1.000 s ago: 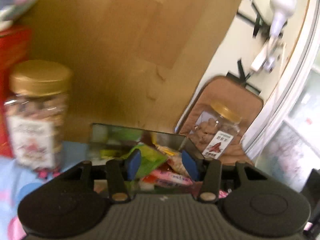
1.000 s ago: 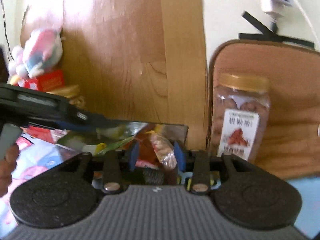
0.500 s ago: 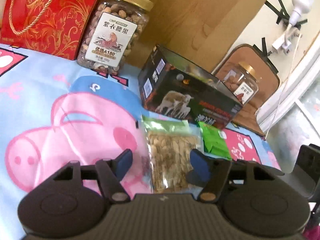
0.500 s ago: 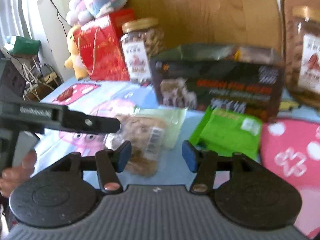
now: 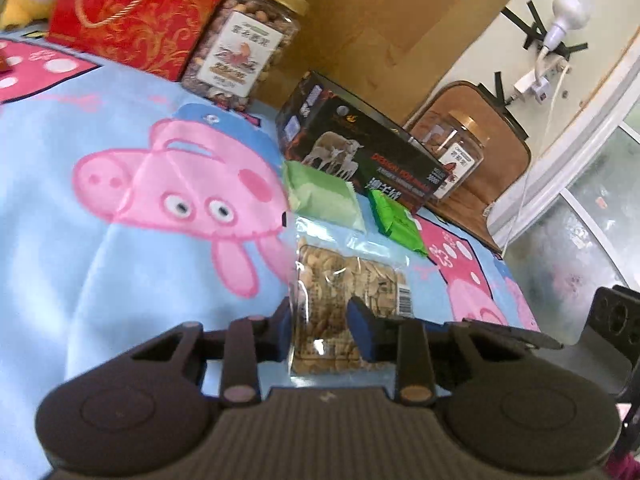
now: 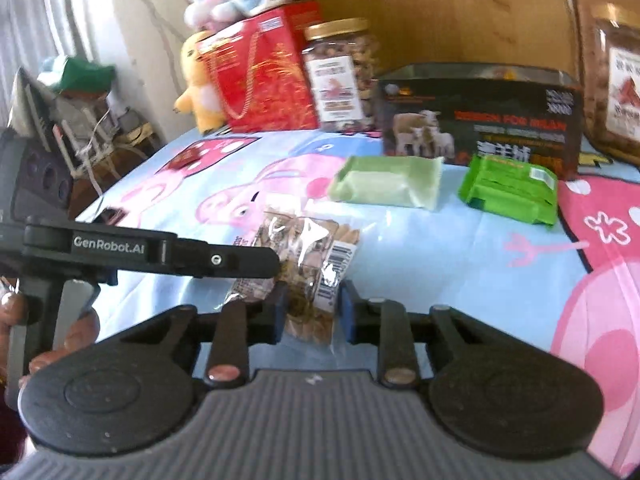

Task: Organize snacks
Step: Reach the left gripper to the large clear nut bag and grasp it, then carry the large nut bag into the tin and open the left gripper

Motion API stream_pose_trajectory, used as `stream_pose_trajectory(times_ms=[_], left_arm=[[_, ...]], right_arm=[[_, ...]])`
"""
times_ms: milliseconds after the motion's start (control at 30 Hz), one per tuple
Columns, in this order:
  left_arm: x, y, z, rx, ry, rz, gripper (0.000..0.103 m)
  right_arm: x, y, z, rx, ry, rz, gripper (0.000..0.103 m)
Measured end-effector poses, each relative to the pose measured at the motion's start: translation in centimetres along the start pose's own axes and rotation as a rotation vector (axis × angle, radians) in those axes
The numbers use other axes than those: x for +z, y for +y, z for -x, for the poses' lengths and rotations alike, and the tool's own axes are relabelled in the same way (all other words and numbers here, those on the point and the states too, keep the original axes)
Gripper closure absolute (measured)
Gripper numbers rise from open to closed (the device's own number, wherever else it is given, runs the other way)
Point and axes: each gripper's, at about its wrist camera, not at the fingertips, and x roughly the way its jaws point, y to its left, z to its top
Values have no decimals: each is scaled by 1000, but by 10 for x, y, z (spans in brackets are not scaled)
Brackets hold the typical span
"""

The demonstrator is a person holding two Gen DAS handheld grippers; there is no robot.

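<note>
The clear plastic bag of pale seeds (image 5: 344, 300) was pinched at opposite ends by the just-closing left gripper (image 5: 322, 326) and right gripper (image 6: 310, 312) fingers, above the blue cartoon-pig cloth (image 5: 120, 264).

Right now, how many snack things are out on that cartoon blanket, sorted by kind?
Soft packets: 3, a clear packet of seeds, a pale green packet, a bright green packet
Gold-lidded jars: 2, the left jar, the right jar
Dark box: 1
Red gift bag: 1
Total: 7
</note>
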Motion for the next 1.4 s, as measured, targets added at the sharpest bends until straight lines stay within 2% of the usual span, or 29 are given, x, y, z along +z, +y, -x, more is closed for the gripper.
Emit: stream_pose_trajectory(times_ms=[200,467,833,967,1167,1267,1400], left_arm=[[-10,-11,28,54,-50,-39,75],[-24,-15,27,117,-9,-40,73],[-21,-27,28,155,-15,-79,73],[0,-37,24,141,-24,-114,73],[68,-63,5,81,-82,-203,73],[110,-79,-20,55,-120,-261,73],[161,-88,-66,16,-135,-286,71]], right_arm=[[-2,17,11,47,-19,38,75],[-15,21,8,66,21,-5,75],[-18,22,12,69,24,-40,75],[-8,18,17,58,-14,-36,75],[36,2,27,1,-123,-2,75],[69,-15,26,-49,-201,14,75],[112,-44,14,-131,-260,11,75]])
